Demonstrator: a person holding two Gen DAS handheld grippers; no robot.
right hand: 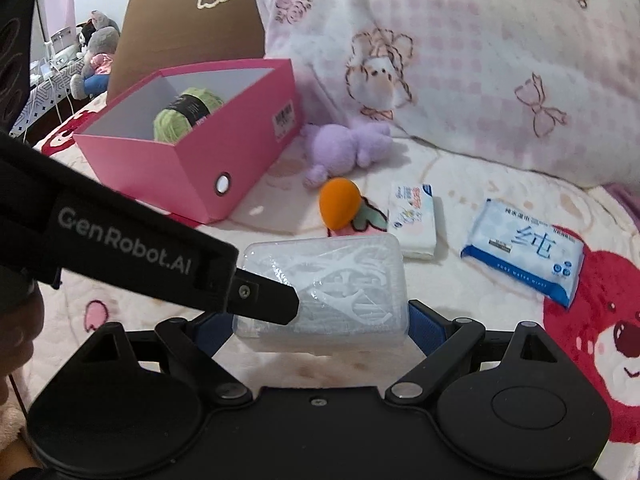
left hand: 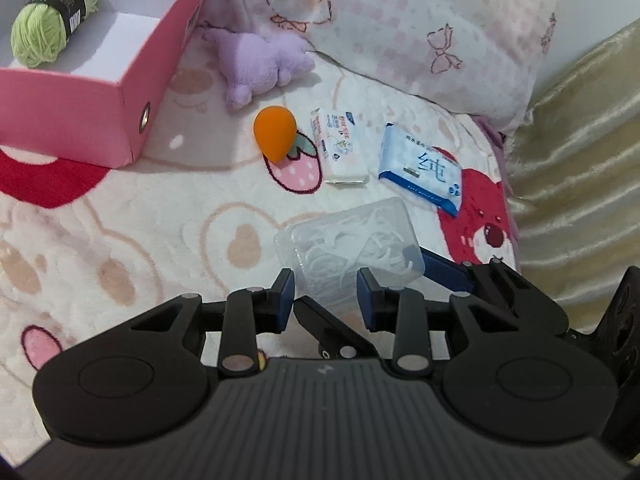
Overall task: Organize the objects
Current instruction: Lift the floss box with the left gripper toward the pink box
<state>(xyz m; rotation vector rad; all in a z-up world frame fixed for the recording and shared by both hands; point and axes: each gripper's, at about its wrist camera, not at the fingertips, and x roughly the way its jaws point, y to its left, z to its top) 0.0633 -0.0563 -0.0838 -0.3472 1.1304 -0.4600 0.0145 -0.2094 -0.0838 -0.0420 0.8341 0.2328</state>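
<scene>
Already one item lay packed: a green yarn ball (right hand: 188, 114) rested inside the pink box (right hand: 188, 168), which stood up and to the left of both grippers. The rest was not yet put away. A clear plastic case of floss picks (right hand: 324, 292) was held off the blanket (right hand: 120, 300), clamped across its width between the blue pads of the right gripper (right hand: 316, 330), whose jaws stood wide around it. The left gripper (left hand: 326, 298) also pinched that case: in the right wrist view one of its fingers lay across the case's left end, and in its own view the case's near corner sat between its narrowly spaced pads, jaws nearly closed. So both grippers appeared to share the one case, which hung just ahead of them.

Beyond the case, further from the grippers, an orange makeup sponge (left hand: 275, 134), a white tissue pack (left hand: 339, 146) and a blue wet-wipe pack (left hand: 422, 166) lay in a row on the blanket, well apart from the box. A purple plush toy (left hand: 256, 64) lay beyond the sponge, beside the box's far corner. Judging by this layout, the task was at an early stage, with the case in transit and four things left to gather.
</scene>
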